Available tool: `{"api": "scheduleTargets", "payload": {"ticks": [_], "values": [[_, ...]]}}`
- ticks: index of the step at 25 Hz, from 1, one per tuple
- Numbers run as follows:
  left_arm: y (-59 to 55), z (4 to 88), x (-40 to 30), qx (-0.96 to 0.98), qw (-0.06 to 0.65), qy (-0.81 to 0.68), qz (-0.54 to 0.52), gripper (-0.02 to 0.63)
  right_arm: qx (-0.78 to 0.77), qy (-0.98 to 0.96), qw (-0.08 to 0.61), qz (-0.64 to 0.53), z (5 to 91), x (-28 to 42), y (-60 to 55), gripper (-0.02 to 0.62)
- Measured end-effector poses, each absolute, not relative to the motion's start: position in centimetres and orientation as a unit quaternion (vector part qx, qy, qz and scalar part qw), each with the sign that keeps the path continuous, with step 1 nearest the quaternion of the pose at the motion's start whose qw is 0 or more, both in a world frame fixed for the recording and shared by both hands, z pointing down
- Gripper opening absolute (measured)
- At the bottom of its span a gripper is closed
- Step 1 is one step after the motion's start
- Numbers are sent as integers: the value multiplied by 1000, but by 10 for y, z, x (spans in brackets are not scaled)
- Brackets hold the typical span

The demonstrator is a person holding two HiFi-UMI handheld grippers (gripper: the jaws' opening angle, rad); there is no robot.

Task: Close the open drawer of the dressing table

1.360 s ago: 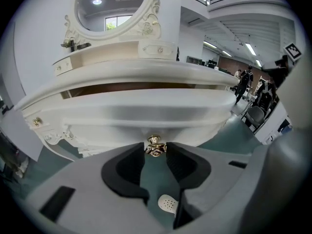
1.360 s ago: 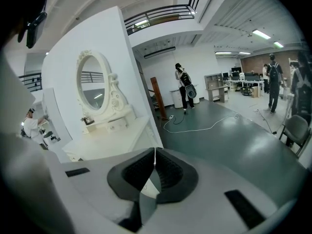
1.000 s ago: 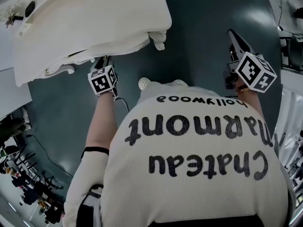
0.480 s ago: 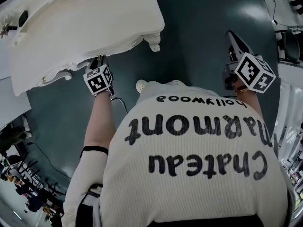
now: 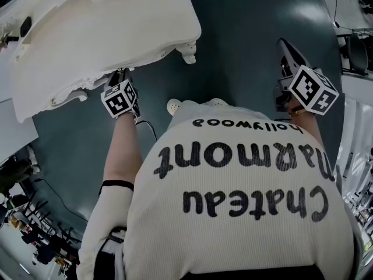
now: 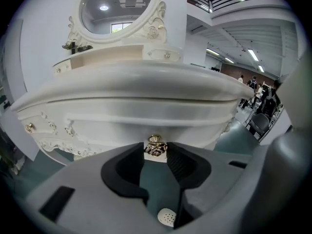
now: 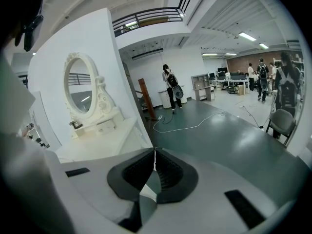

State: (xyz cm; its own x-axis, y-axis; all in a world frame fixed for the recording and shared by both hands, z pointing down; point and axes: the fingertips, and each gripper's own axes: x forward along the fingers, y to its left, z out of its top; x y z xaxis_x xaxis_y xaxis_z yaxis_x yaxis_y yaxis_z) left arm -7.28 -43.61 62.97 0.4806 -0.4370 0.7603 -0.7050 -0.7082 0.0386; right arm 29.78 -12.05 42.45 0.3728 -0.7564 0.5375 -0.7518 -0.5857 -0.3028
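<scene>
Since the earlier frames, the left gripper [image 6: 155,152] has been shifted slightly leftward in the head view, tucked under the front edge of the dressing table [image 5: 105,34], which fills the upper left of that view. In the left gripper view the drawer [image 6: 146,123] is seen at centre as a curved cream panel below the tabletop lip, with carved scrollwork at its lower left. Its gold knob [image 6: 155,145] is framed between the tips of the jaws, which are held apart and unclenched. The right gripper [image 7: 154,152] is kept at the right over the green floor [image 5: 250,34], jaws pressed together on nothing.
</scene>
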Motion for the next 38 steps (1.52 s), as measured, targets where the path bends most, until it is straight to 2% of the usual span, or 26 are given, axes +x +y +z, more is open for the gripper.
{"api": "scheduleTargets", "payload": {"ticks": [19,22,23,24,27,31,38], "values": [[-436,623,-61,840,200,-332,379,149,-819,466,7,-335,420,291,-136,32],[-433,636,-59,826,247,-322,392,146,-817,470,4,-333,419,289,-143,32],[-427,646,-60,813,273,-314,407,94,-817,471,3,-332,420,289,-144,32],[-420,655,-63,801,289,-312,422,70,-817,471,1,-332,420,289,-144,32],[-408,662,-71,802,267,-332,419,77,-818,471,-3,-331,422,290,-136,32],[-383,661,-68,816,290,-324,380,75,-816,474,-6,-332,424,293,-134,32],[-343,610,-66,840,304,-339,294,18,-778,539,-16,-323,413,274,-157,32]]}}
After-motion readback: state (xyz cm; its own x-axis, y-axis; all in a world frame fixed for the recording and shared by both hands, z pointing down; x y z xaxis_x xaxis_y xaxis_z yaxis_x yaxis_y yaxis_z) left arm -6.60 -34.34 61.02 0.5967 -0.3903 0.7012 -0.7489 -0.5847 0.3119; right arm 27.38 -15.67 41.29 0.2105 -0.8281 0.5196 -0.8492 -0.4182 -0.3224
